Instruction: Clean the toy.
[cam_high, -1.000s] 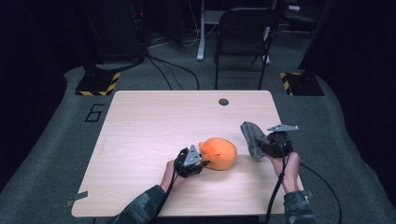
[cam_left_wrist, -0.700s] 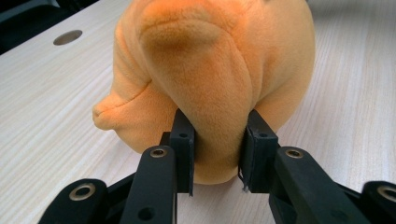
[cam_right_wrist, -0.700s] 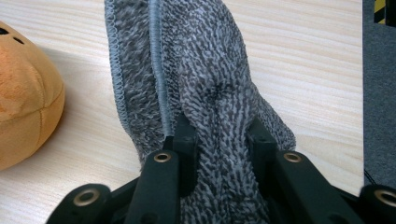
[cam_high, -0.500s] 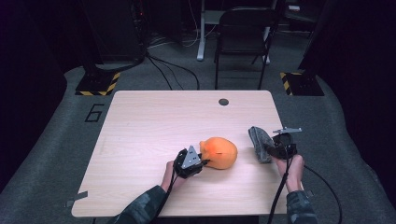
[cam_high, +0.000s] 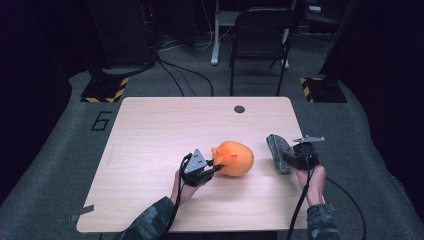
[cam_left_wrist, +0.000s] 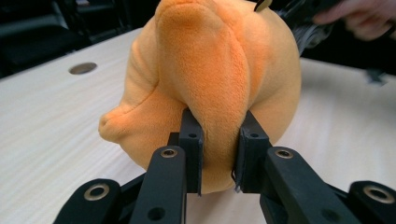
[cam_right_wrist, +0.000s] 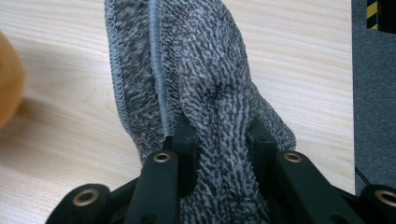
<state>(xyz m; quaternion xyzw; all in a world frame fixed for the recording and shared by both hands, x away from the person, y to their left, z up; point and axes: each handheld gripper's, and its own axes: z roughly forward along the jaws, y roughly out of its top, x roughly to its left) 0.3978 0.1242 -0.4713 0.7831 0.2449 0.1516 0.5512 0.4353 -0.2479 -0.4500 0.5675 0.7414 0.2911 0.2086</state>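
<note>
A: How much room round the desk (cam_high: 150, 130)?

B: Plenty. Whole far half and left side bare wood, just a round grommet hole (cam_high: 239, 109) nr the far edge. A chair (cam_high: 260, 45) stands on the floor beyond that edge, well apart. Right side's tighter: the grey cloth (cam_high: 279, 152) hangs close to the right edge, the hand behind it nr the edge too.

A: And the orange plush toy (cam_high: 234, 158)?

B: Abt mid-desk, a bit right of centre, toward the near edge. Cloth is to its right w/ a gap between them, not touching.

A: Left tongs (cam_high: 212, 167)?

B: Clamped on the toy. In the left gripper view a fold of orange plush (cam_left_wrist: 219, 84) is pinched between the two black pads, squeezed narrow. They've just been closing down on it.

A: Right tongs (cam_high: 290, 161)?

B: Clamped on the cloth. The right gripper view has the grey terry (cam_right_wrist: 201, 84) bunched up between the pads, stitched hem running up the left side, cloth standing upright off the desk.

A: Anything diff from a sec ago?

B: Cloth and right hand have drifted a little toward the near-right. The toy's in abt the same spot, left hand at its left as before.
</note>
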